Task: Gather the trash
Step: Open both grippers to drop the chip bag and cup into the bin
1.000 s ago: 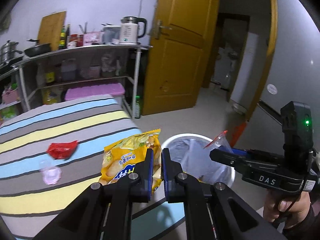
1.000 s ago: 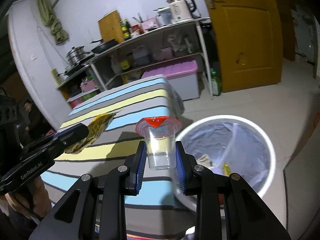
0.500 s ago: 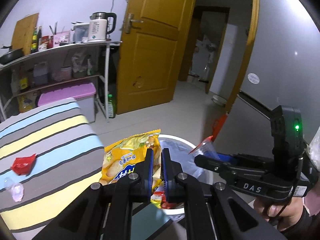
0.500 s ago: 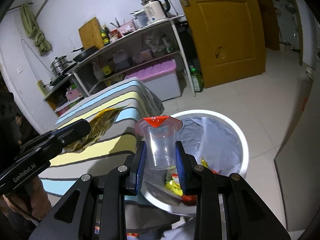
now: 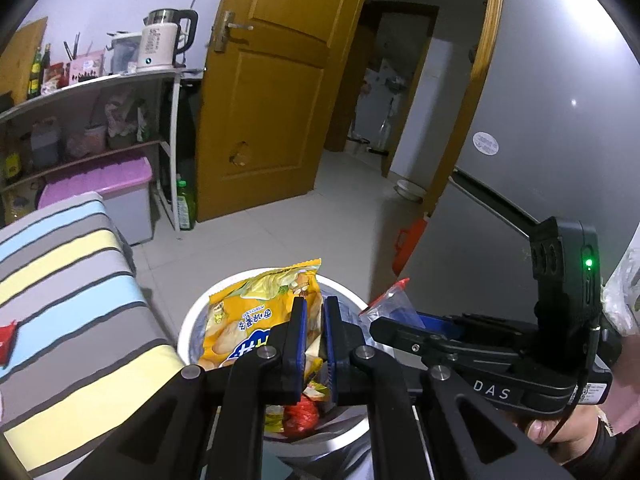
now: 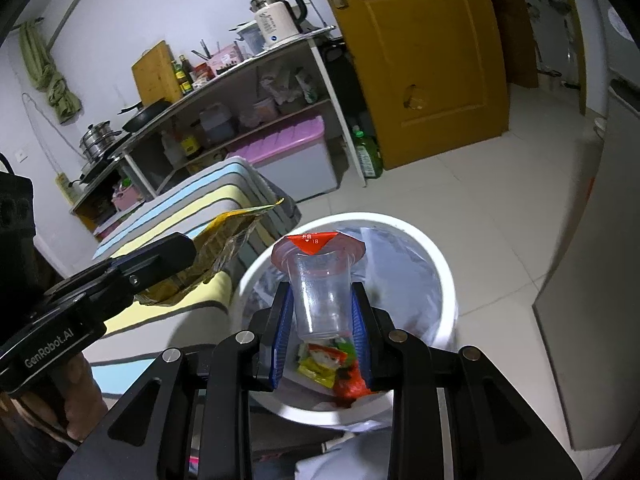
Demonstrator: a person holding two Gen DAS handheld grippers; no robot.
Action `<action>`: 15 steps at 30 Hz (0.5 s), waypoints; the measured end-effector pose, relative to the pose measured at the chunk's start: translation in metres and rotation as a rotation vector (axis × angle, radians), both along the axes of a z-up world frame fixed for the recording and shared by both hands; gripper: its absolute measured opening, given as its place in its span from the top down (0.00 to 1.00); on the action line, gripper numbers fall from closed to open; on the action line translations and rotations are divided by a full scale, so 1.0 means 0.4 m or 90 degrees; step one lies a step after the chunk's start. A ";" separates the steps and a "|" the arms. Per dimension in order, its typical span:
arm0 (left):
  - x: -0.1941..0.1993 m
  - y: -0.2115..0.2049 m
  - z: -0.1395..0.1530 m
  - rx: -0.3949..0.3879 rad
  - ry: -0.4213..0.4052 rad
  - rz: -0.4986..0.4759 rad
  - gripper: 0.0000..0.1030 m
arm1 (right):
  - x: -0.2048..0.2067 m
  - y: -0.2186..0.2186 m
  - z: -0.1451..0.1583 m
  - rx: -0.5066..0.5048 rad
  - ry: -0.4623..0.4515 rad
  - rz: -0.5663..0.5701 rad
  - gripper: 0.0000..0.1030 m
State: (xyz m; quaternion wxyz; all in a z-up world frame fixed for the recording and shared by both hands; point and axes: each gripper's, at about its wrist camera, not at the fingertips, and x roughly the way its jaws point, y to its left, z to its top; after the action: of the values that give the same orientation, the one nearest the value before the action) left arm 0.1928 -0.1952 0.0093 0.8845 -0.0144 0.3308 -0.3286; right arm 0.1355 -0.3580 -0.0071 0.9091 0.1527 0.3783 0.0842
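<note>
My left gripper (image 5: 315, 332) is shut on a yellow snack bag (image 5: 256, 312) and holds it over the white trash bin (image 5: 192, 320). My right gripper (image 6: 322, 320) is shut on a clear plastic cup (image 6: 320, 296) with a red peeled lid, also above the bin (image 6: 444, 280). The bin has a clear liner and holds several wrappers (image 6: 328, 364). The right gripper shows in the left wrist view (image 5: 400, 330), and the left gripper with the bag (image 6: 224, 248) shows in the right wrist view.
A striped table (image 5: 60, 292) stands left of the bin, with a red wrapper (image 5: 6, 340) at its left edge. Behind are a metal shelf rack (image 6: 240, 76) with a kettle, a purple-lidded box (image 5: 100, 184) and a wooden door (image 5: 272, 100). A grey fridge (image 5: 560, 120) stands right.
Both grippers have moved from over the table's edge to above the trash bin, each still holding its item. The bin's contents have come into view.
</note>
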 end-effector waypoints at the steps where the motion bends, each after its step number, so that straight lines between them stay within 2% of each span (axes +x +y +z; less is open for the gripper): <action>1: 0.005 -0.003 -0.006 -0.001 0.005 -0.003 0.92 | 0.002 -0.004 -0.005 0.001 0.005 -0.002 0.71; 8: 0.032 -0.011 -0.048 0.001 0.028 -0.012 0.92 | 0.029 -0.011 -0.037 -0.001 0.032 -0.009 0.69; 10: 0.041 -0.005 -0.058 0.007 0.032 -0.005 0.88 | 0.036 -0.005 -0.047 -0.007 0.040 -0.007 0.60; 11: 0.045 0.000 -0.065 0.010 0.036 0.000 0.82 | 0.038 -0.003 -0.050 -0.007 0.042 -0.006 0.56; 12: 0.047 0.002 -0.068 0.009 0.039 0.001 0.77 | 0.040 -0.002 -0.055 -0.006 0.045 -0.006 0.56; 15: 0.050 0.015 -0.072 0.009 0.043 0.009 0.75 | 0.042 0.000 -0.061 -0.008 0.049 -0.005 0.56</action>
State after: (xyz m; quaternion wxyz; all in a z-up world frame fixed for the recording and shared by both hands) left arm 0.2127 -0.1891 -0.0193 0.8752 -0.0214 0.3626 -0.3195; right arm 0.1524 -0.3579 -0.0315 0.8951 0.1512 0.4132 0.0723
